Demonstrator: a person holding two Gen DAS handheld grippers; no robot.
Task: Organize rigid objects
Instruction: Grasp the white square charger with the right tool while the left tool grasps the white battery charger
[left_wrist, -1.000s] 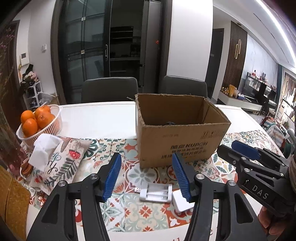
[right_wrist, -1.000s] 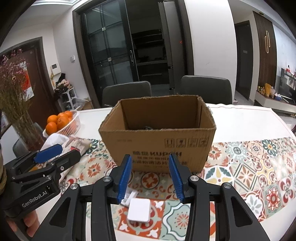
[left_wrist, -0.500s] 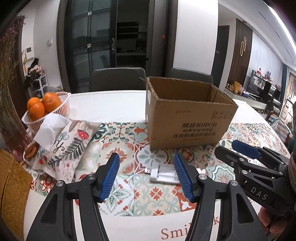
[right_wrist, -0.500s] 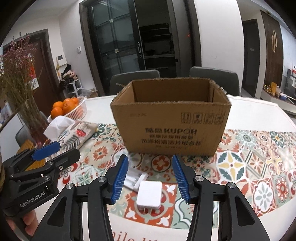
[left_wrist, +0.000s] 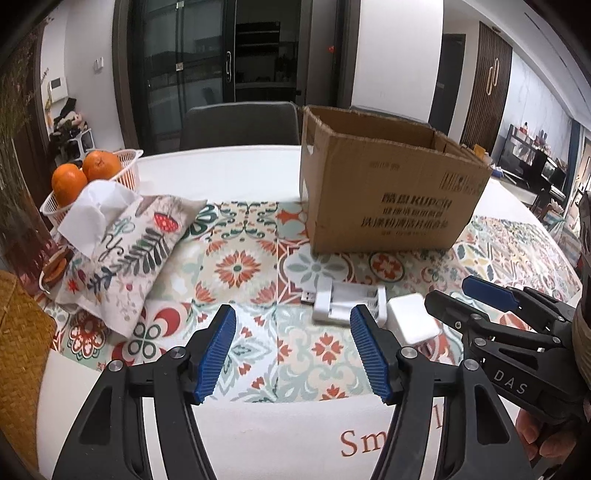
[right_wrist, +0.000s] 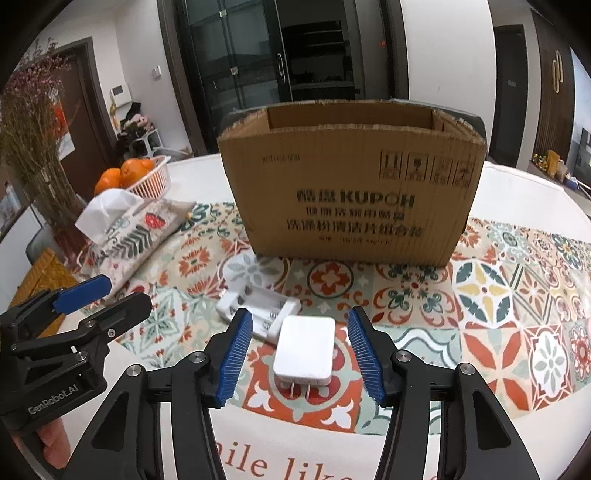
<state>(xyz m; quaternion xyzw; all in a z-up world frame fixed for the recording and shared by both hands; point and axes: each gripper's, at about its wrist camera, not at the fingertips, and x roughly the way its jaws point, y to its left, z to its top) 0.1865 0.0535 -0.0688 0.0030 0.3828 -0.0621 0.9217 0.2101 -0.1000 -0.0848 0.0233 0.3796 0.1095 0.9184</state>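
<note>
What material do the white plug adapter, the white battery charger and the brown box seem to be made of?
Plug adapter: probably hard plastic, smooth matte white shell with rounded corners; its two prongs look like metal.
Battery charger: likely glossy white moulded plastic, with a metal USB plug seen from the left wrist.
Box: corrugated cardboard, brown and matte, with rough torn top edges and printed text.
</note>
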